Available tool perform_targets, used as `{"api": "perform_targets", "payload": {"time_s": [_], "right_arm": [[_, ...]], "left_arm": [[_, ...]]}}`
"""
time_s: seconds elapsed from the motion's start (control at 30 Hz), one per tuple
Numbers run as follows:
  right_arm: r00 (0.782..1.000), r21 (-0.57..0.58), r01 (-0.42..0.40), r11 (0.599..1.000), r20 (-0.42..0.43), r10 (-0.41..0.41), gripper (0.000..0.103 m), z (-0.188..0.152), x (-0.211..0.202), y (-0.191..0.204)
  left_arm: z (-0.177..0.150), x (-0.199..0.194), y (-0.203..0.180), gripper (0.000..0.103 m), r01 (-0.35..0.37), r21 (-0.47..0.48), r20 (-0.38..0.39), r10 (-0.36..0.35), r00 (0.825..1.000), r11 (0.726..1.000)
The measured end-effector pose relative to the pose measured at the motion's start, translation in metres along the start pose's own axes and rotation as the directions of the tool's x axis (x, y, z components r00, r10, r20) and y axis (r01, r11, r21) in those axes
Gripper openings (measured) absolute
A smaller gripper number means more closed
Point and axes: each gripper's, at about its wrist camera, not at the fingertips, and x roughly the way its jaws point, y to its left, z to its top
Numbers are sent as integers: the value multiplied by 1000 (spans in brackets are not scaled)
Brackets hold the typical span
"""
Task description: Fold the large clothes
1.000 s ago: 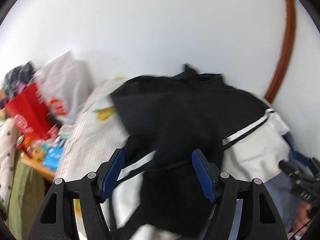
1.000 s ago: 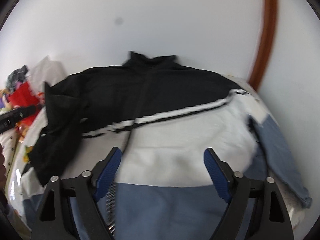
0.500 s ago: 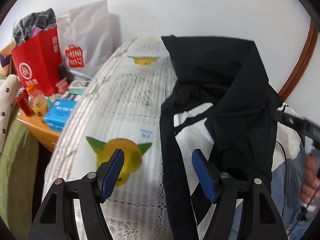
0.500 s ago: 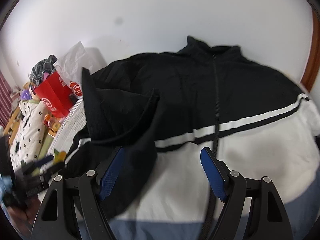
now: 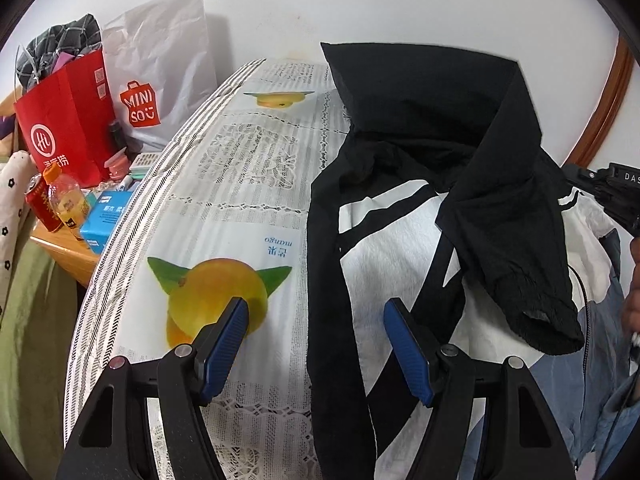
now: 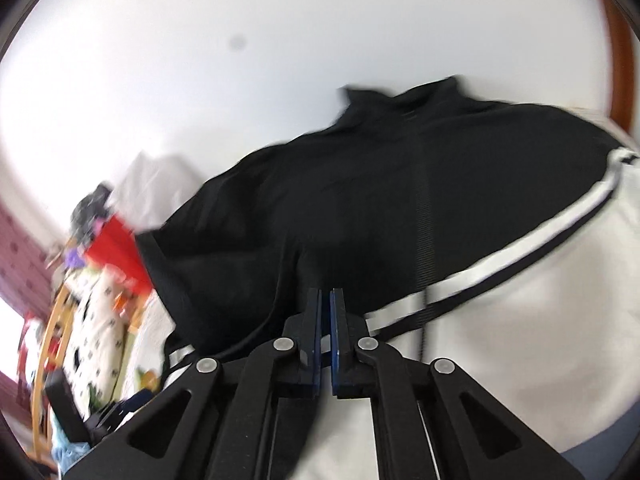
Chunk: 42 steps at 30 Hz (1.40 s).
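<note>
jacket [image 5: 404, 248] on the bed, black across the top, white in the middle, blue-grey low down, lying over a tablecloth [image 5: 240, 184] printed with mangoes. its black sleeve [image 5: 508, 240] is already thrown across the chest, cuff resting on the white panel.

left gripper [image 5: 316, 340] hangs over the jacket's near edge with its jaws spread wide and nothing between them. right gripper [image 6: 325, 320] has its jaws pressed almost together right at the black cloth near the white stripe [image 6: 500, 256]; it looks like it has pinched a bit of fabric, but that view is blurred and i can't tell for sure.

to my eye the fold is at the sleeve-and-side stage. to do it well, i'd get a firm bite on the black side edge with the left, well down from the shoulder, and lift both points together so the edge comes over straight. keep the cuff from sliding off as the cloth moves. the fabric looks thin and slippery, so slow and low.

bags [image 5: 80, 112] and bottles [image 5: 60, 204] crowd the side table, well apart.
</note>
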Motion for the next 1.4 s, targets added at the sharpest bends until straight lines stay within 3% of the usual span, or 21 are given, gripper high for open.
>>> {"api": "perform_targets", "payload": {"time_s": [0.13,0.27,0.33,0.37,0.4,0.47,0.6,0.87,0.97,1.07,1.13,1.17,1.2,1.27,1.4], "right_arm": [[992,30,123,992,6,-124,3,5,-7,-26],[985,-106,174,979,25,-172,7,-9,-19,-6],[982,-196,186,963,35,-183,18,-22,-25,14],[983,-227,186,956,38,-182,32,-27,-26,20],[984,-256,178,950,39,-173,50,-34,-28,26],[990,-330,141,933,35,-138,63,-53,-34,46],[998,-493,58,868,-5,-70,73,-94,-38,86],[998,-671,-29,741,-59,-13,75,-150,-22,134],[997,-715,4,700,-49,-55,75,-155,-4,145],[993,-728,47,684,-41,-112,74,-151,16,146],[990,-720,56,692,-51,-133,65,-147,27,145],[989,-711,52,702,-60,-134,50,-144,30,143],[989,-699,37,714,-75,-124,28,-139,29,141],[992,-667,-1,745,-95,-84,12,-128,22,137],[998,-571,-35,820,-58,2,8,-93,-8,120]], "left_arm": [[-1,-2,-1,68,-5,-4,0,5,1000,1000],[-3,-7,-2,68,-15,-4,8,16,1000,1000],[-5,-10,-2,68,-24,-5,7,24,1000,1000],[-6,-12,-1,68,-24,-8,8,24,1000,1000],[-7,-14,0,68,-23,-10,8,23,1000,1000],[-8,-17,1,68,-32,-6,7,32,999,999],[-12,-25,4,68,-48,-5,14,48,999,999],[-15,-30,10,68,-40,-26,14,41,999,999],[-12,-32,9,68,-29,-24,28,30,999,999],[-10,-29,7,68,-29,-27,30,30,999,999],[-9,-27,7,68,-27,-32,26,28,999,999],[-8,-26,7,68,-27,-31,26,28,999,999],[-8,-26,5,68,-30,-27,26,31,999,999],[-5,-24,2,68,-33,-16,28,33,999,999],[0,-20,-7,68,-64,20,37,64,997,998]]}}
